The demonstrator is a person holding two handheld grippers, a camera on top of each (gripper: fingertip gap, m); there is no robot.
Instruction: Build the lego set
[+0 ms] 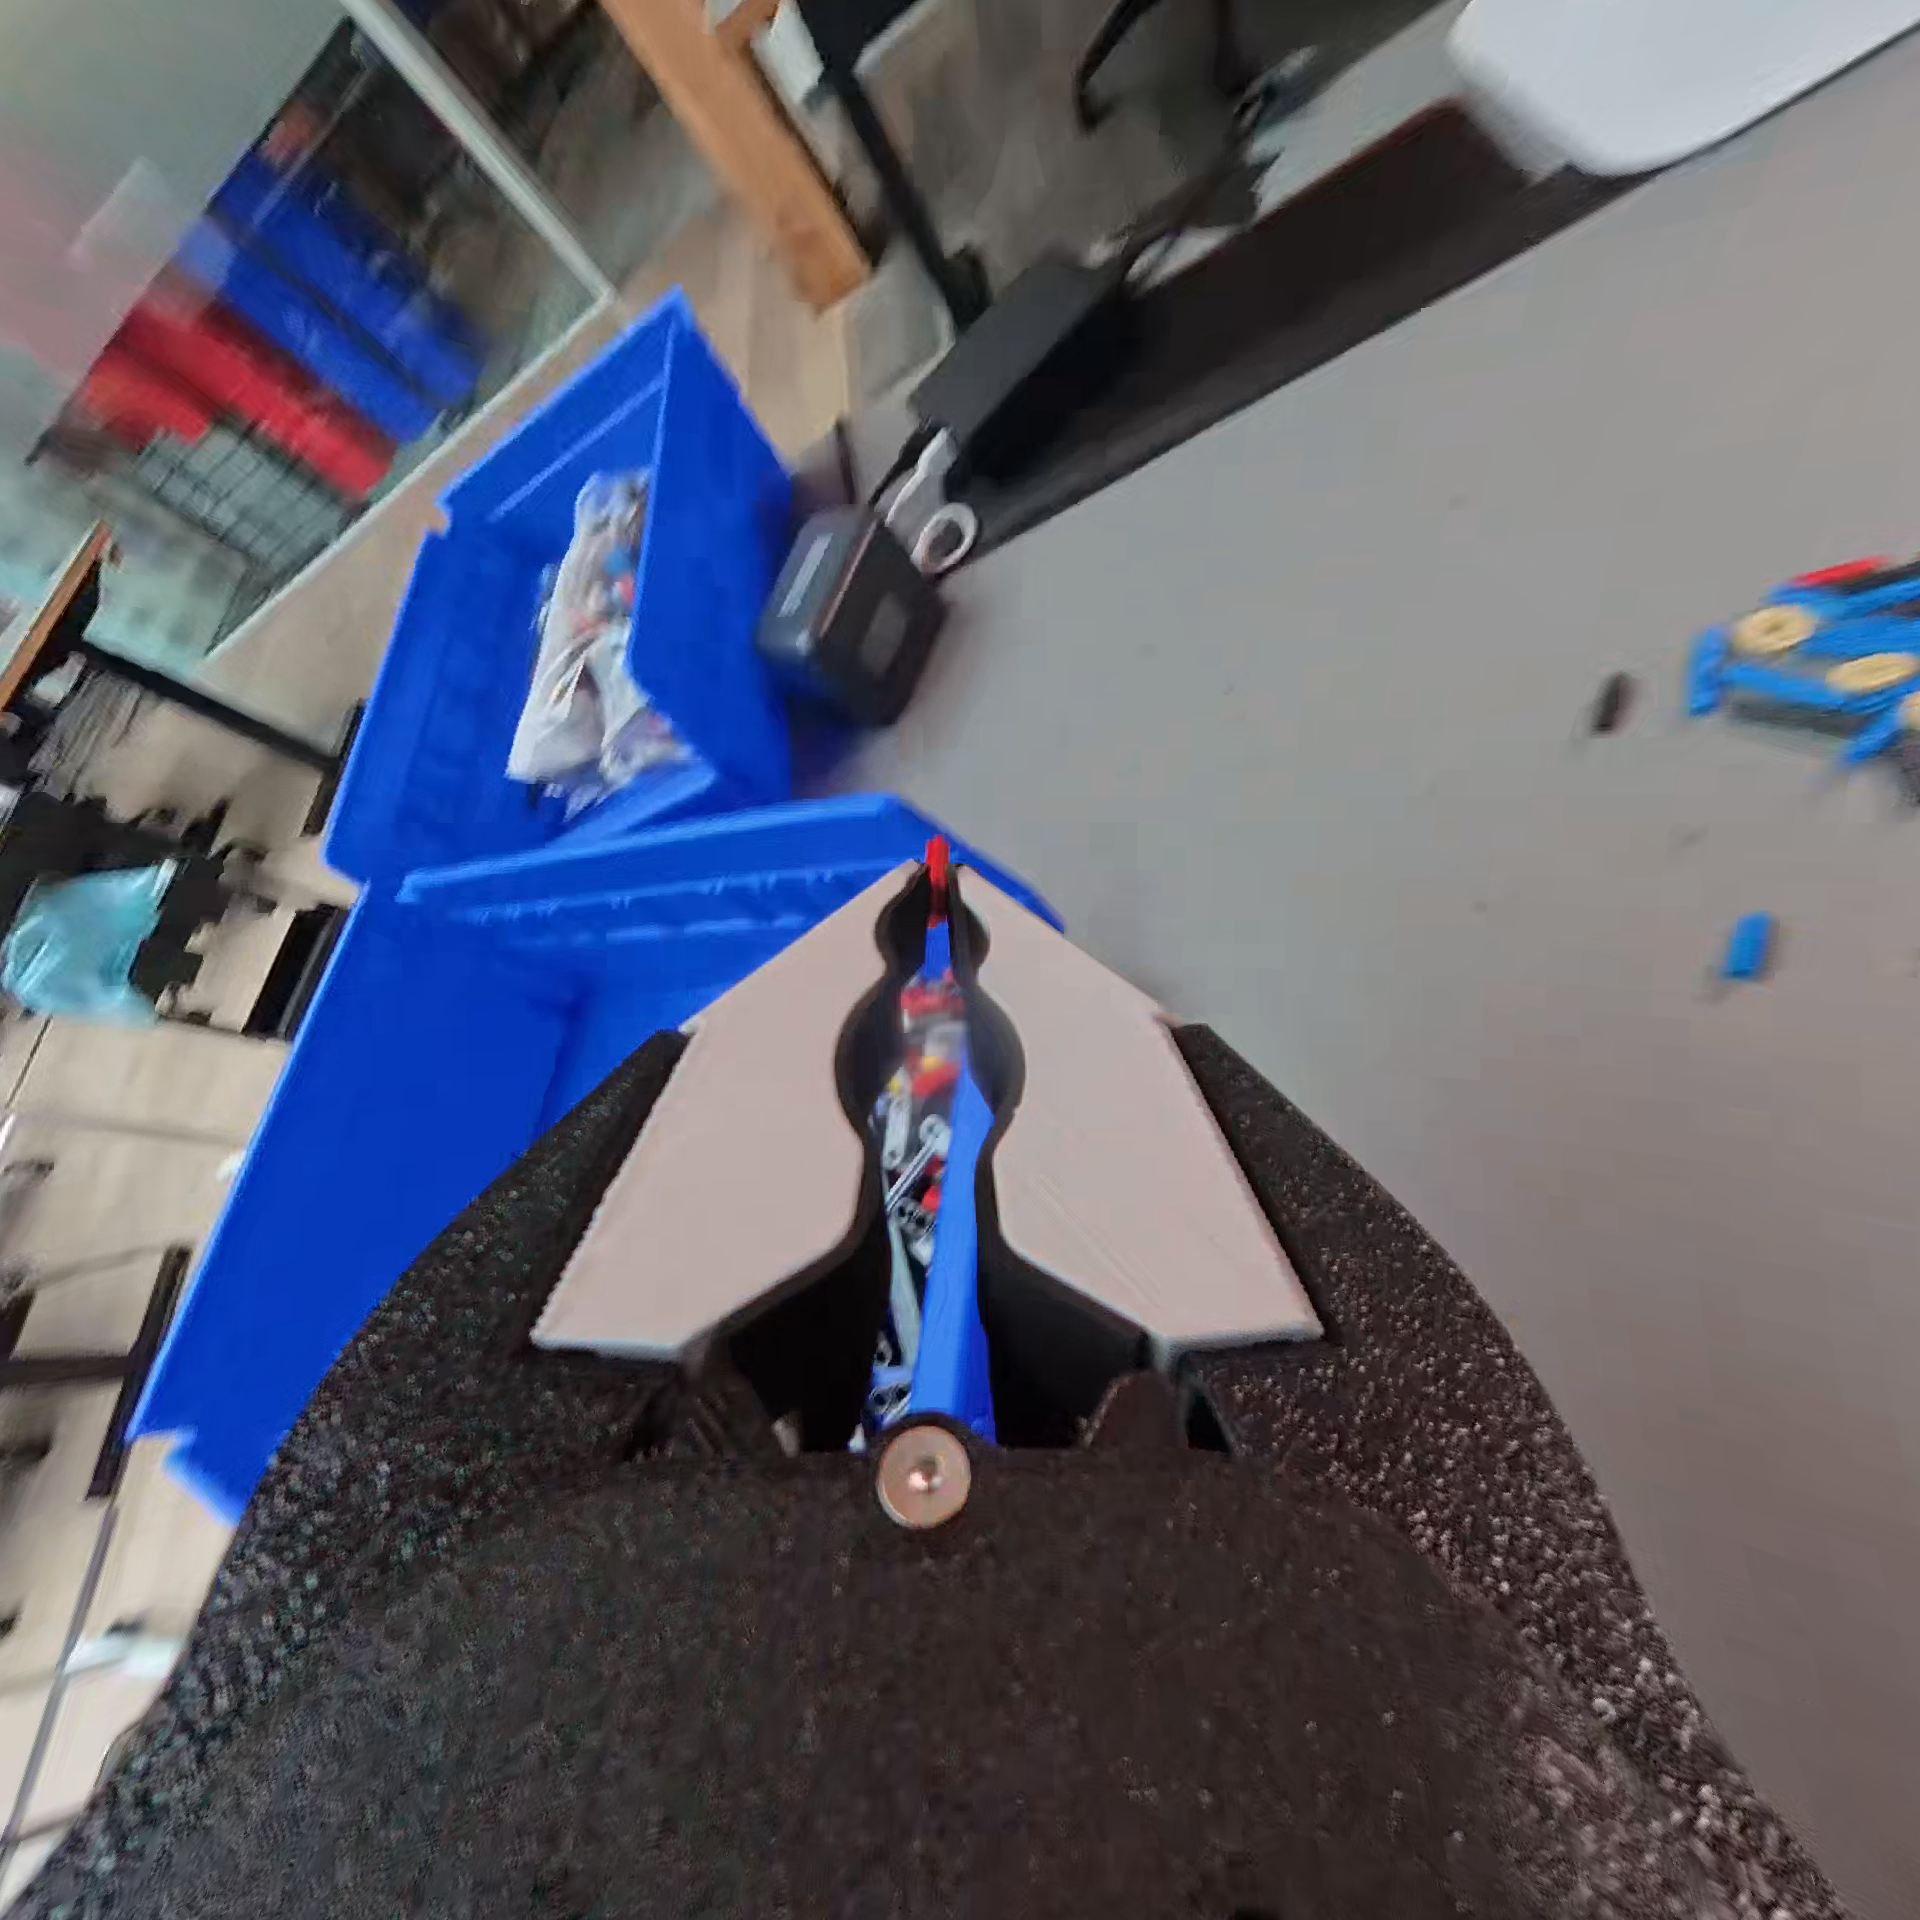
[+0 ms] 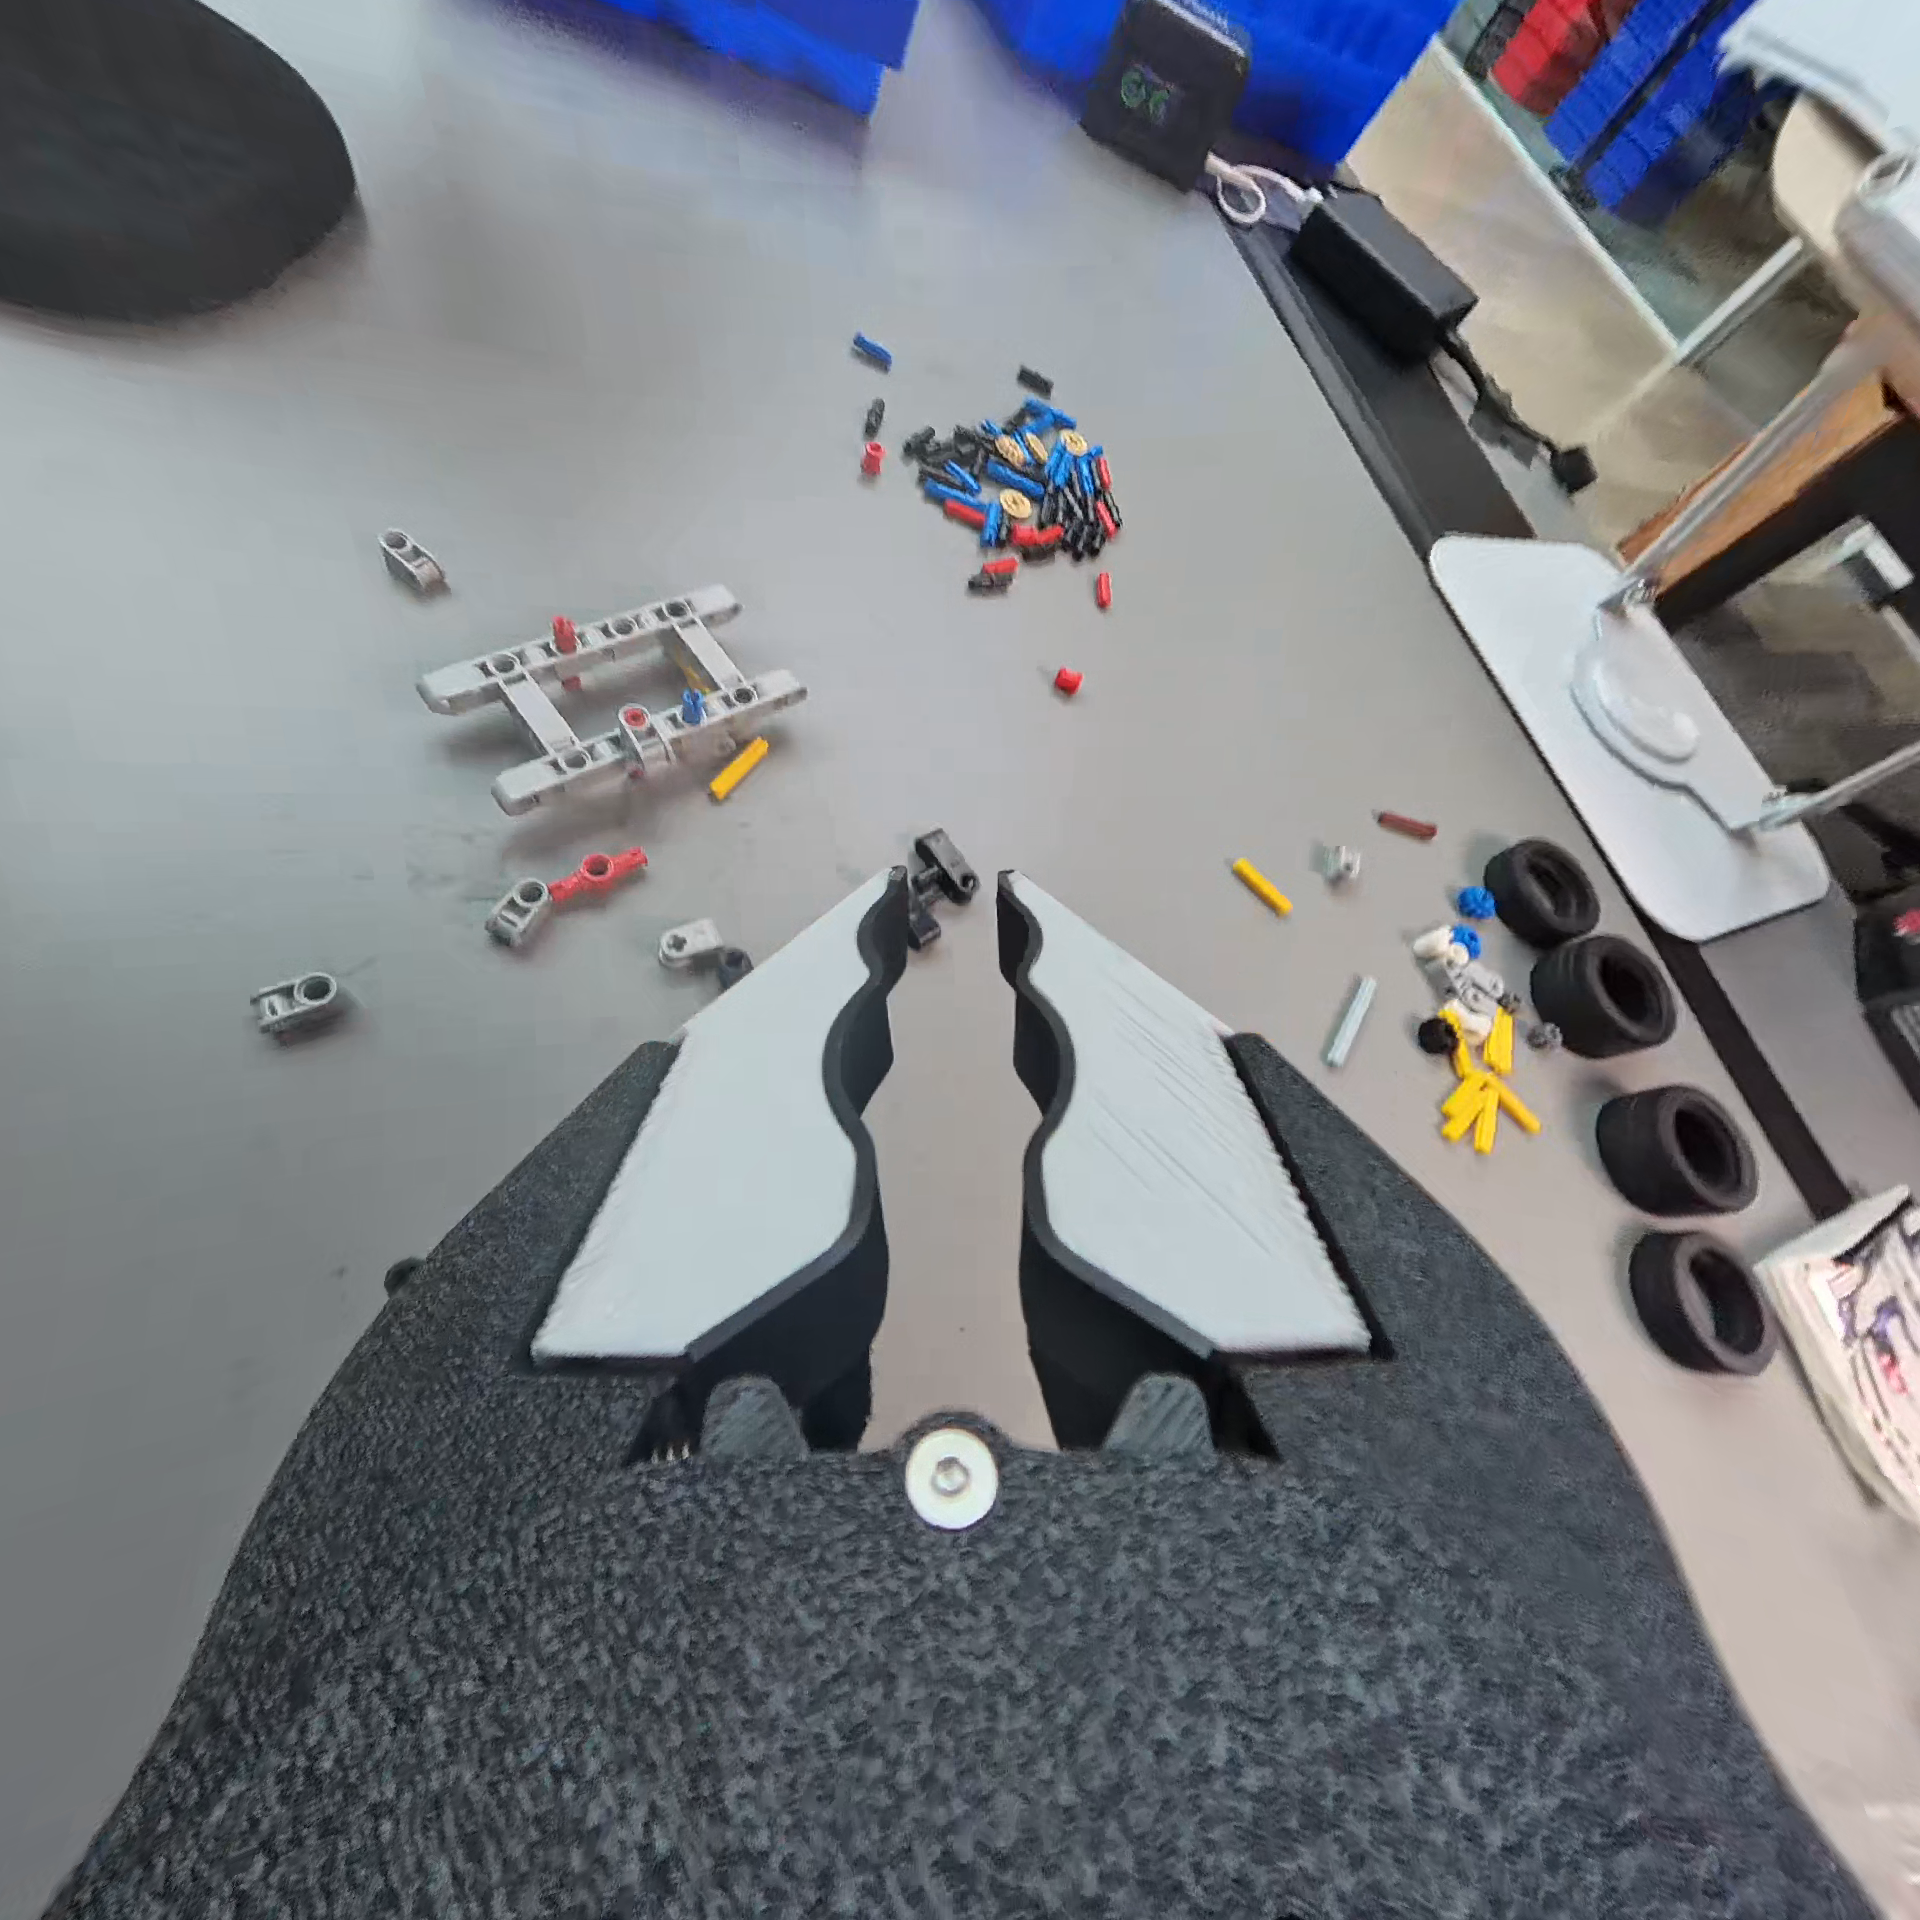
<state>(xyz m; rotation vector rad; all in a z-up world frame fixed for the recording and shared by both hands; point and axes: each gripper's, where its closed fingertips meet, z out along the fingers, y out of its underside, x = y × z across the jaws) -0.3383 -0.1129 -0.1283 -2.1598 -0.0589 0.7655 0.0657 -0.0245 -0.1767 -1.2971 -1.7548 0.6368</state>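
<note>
Right now you are carrying the left gripper (image 1: pixel 937 883) above the nearer blue bin (image 1: pixel 665 914) at the table's edge, its fingers pressed almost together on a small red piece (image 1: pixel 937 871) pinched at the very tips, which suggests you are fetching a part from the bin's loose mix for the build. Beyond it, the second blue bin (image 1: pixel 717 499) is holding a bag of parts (image 1: pixel 597 665). Your right gripper (image 2: pixel 948 883) is hanging low over the grey table (image 2: pixel 727 260) with its fingers (image 2: pixel 790 1060) parted by a narrow gap and gripping nothing; a small black connector (image 2: pixel 940 873) is lying just off the left fingertip, seemingly touching it, so I judge that you are either lining up on it or waiting for the red part. The lego set itself is lying well spread out: the half-built grey frame (image 2: pixel 613 696) is resting flat ahead and to the left, the pile of blue, black and red pins (image 2: pixel 1023 488) is sitting farther out, and the four black tyres (image 2: pixel 1621 1091) are standing in a row along the right edge beside the yellow axles (image 2: pixel 1481 1101). Sorting them like this is probably keeping each kind easy to reach. Loose grey connectors (image 2: pixel 296 1003) are scattered near the frame.
</note>
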